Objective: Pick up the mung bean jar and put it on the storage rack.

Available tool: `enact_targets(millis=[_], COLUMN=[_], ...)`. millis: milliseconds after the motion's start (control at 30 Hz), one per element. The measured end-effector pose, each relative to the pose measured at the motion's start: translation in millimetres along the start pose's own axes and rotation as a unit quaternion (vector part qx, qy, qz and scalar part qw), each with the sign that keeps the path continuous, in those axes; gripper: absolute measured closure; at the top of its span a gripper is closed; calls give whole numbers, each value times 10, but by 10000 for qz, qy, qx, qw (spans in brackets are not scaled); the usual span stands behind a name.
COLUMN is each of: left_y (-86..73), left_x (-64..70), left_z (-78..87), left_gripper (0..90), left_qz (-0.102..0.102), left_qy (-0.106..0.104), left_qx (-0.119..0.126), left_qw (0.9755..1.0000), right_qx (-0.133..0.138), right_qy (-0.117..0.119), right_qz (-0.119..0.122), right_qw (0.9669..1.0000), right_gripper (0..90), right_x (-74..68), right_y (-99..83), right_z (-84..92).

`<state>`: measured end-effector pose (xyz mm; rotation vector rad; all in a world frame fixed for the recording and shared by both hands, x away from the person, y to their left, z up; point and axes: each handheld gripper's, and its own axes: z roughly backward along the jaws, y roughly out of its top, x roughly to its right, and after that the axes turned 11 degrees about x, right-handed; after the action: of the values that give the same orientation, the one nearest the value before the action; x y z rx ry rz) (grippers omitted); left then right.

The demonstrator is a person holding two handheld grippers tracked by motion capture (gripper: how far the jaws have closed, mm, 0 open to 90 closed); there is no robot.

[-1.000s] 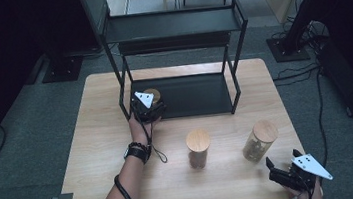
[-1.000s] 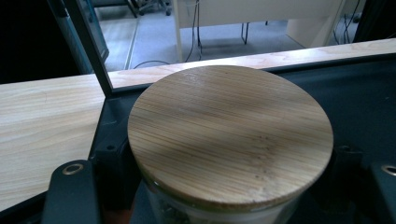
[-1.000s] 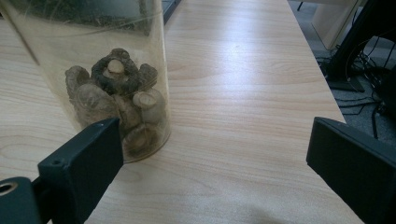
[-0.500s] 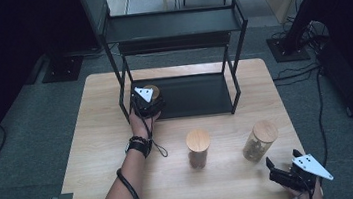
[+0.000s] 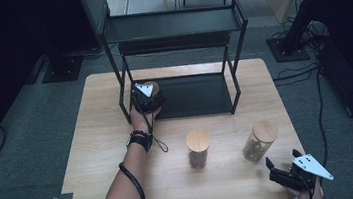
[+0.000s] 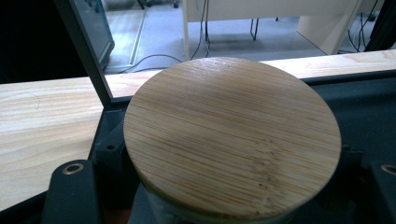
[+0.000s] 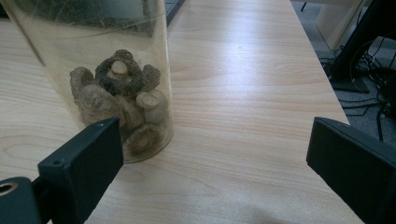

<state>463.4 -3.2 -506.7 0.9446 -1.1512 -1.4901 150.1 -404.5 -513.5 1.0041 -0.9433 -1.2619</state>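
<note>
Bamboo-lidded jar clenched in left gripper, now farther onto shelf.

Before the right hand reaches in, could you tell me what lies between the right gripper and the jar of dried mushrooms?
Nothing: in the right gripper view, bare table separates the open right gripper from the mushroom jar.

Jar: held upright at front-left corner of black shelf rack, over rack's lower tray by left post. Round bamboo lid on top, pale wood, fine straight grain, seated flat and closed. In left gripper view, lid seen from above, clear wall just visible under its rim; contents not visible. Stands well apart from other two wood-lidded jars on table.
</note>
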Motion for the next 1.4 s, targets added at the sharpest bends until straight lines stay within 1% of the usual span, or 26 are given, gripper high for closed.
enact_targets(millis=[67, 167, 200, 267, 300, 333, 367, 400, 433, 500, 567, 633, 700, 767, 867, 1033, 1100, 1400], left_y=[2, 14, 25, 62, 86, 108, 126, 141, 152, 157, 152, 146, 143, 134, 111, 64, 63, 50], left_x=[2, 4, 4, 6, 9, 15, 22, 32, 38, 42, 44, 40, 42, 46, 37, 9, 3, -5], left_z=[-16, -3, 16, 63, 87, 107, 125, 144, 161, 199, 232, 273, 317, 362, 421, 511, 557, 685], left_gripper=[252, 243, 217, 199, 184, 166, 110, 107, 106, 106, 106, 106, 106, 106, 106, 106, 106, 106], left_qz=[-25, -44, -58, -3, -9, -14, -30, -26, -4, 46, 20, 36, 61, -7, -36, 16, 114, 67], left_qy=[5, -5, -17, -62, -84, -137, -185, -207, -202, -192, -159, -166, -226, -255, -290, -300, -293, -355], left_qx=[-65, -56, -2, 105, 148, 154, 137, 112, 60, 38, -20, 6, 16, 41, 72, 109, 185, 328], left_qw=[10000, 10000, 10000, 9999, 9999, 9998, 9997, 9997, 9998, 9998, 9999, 9999, 9997, 9997, 9995, 9995, 9993, 9988], right_qx=[2, 3, 6, 16, 16, 16, 14, 10, 9, 10, 8, 0, 1, 9, 14, 3, 1, -6], right_qy=[5, 20, 26, 36, 40, 45, 52, 59, 62, 75, 86, 88, 91, 103, 113, 109, 113, 104], right_qz=[-7, -30, -37, -40, -40, -41, -41, -36, -34, -26, -16, -12, -4, -10, -12, 8, 16, 42], right_qw=[10000, 10000, 10000, 10000, 10000, 10000, 10000, 10000, 10000, 10000, 10000, 10000, 10000, 9999, 9999, 9999, 9999, 9999], right_gripper=[35, 35, 35, 35, 35, 35, 35, 35, 35, 35, 35, 35, 35, 35, 35, 35, 35, 35], right_x=[1, 3, 5, 9, 9, 8, 7, 6, 5, 5, 5, 1, -1, 0, 3, -3, -5, -10], right_y=[0, 1, 0, 0, 0, 1, 0, 1, 1, 1, 1, 1, 1, 0, 1, 1, 1, -1], right_z=[1, 2, 3, 5, 5, 4, 4, 4, 4, 5, 5, 6, 8, 9, 9, 10, 10, 9])
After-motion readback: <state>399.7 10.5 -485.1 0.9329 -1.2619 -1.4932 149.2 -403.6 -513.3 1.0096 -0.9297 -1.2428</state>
